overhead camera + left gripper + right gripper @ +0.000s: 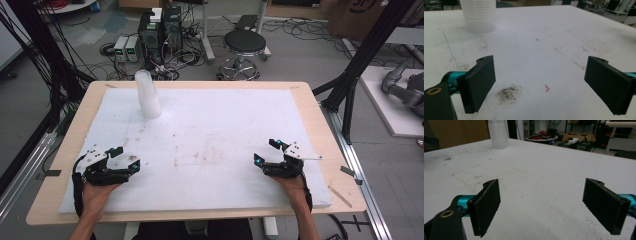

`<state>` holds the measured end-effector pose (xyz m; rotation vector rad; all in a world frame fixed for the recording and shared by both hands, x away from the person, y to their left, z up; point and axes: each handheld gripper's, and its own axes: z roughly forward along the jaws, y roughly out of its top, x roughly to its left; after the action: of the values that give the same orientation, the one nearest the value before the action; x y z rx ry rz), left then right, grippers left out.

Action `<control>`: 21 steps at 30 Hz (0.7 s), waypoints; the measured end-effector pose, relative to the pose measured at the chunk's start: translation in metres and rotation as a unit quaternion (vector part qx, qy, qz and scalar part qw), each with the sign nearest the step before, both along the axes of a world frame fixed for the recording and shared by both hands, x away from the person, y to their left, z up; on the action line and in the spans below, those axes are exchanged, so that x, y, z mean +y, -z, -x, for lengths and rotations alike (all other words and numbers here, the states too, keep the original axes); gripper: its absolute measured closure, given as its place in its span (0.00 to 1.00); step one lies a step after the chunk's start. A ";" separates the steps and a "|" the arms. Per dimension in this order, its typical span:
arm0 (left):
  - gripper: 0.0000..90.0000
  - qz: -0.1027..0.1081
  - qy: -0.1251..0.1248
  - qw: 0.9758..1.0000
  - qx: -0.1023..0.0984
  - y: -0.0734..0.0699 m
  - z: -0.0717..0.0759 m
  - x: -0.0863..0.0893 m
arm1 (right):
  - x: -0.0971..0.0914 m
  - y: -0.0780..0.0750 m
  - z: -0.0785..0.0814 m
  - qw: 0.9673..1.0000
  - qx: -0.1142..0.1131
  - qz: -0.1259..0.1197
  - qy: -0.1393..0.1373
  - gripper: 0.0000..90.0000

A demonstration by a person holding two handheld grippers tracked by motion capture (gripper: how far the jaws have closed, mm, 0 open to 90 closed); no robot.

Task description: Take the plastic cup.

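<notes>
Left gripper (124, 158) sits low over the near-left part of the white foam sheet (215, 145) that covers the light wooden desk (320, 125). Jaws spread wide, nothing between them. In the left gripper view (539, 85) bare foam shows between the two black pads (480, 83), with a dark smudge (507, 93) and a small red fleck (547, 88) on the sheet just ahead.

Right gripper (266, 151) mirrors it at near-right, also low over the foam, jaws released and empty. The right gripper view (541, 207) shows plain scuffed foam between its pads (486, 206).

Both hands come in from the near edge: left hand (95, 197), right hand (295, 187). The grippers are well apart from each other, each angled inward and away from the person.

The tall stack of translucent white plastic cups (147, 95) stands upright, rims down, on the far-left part of the foam sheet. It is well apart from both grippers, nearer the left one, and nothing touches it. In the left gripper view the stack (479, 15) is at upper left, far beyond the left pad; in the right gripper view it (498, 133) is at the far edge, upper left.

Past the far edge of the desk: a black round stool (244, 45) and stacked electronics boxes with cabling (160, 35) on the floor.
</notes>
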<state>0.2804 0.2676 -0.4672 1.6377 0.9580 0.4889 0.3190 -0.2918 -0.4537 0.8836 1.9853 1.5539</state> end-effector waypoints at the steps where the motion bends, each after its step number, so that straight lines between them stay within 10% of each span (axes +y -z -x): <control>1: 0.11 -0.001 0.002 1.000 0.000 -0.001 -0.001 0.000 | 0.000 0.000 0.000 1.000 0.000 0.000 -0.001 0.16; 21: 0.11 0.010 0.033 0.999 -0.028 -0.047 -0.034 0.020 | 0.000 0.000 -0.002 1.000 0.009 0.001 -0.002 0.16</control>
<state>0.3140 0.2873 -0.4201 1.6229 0.8628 0.4764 0.3213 -0.2916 -0.4536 0.8966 2.0010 1.5521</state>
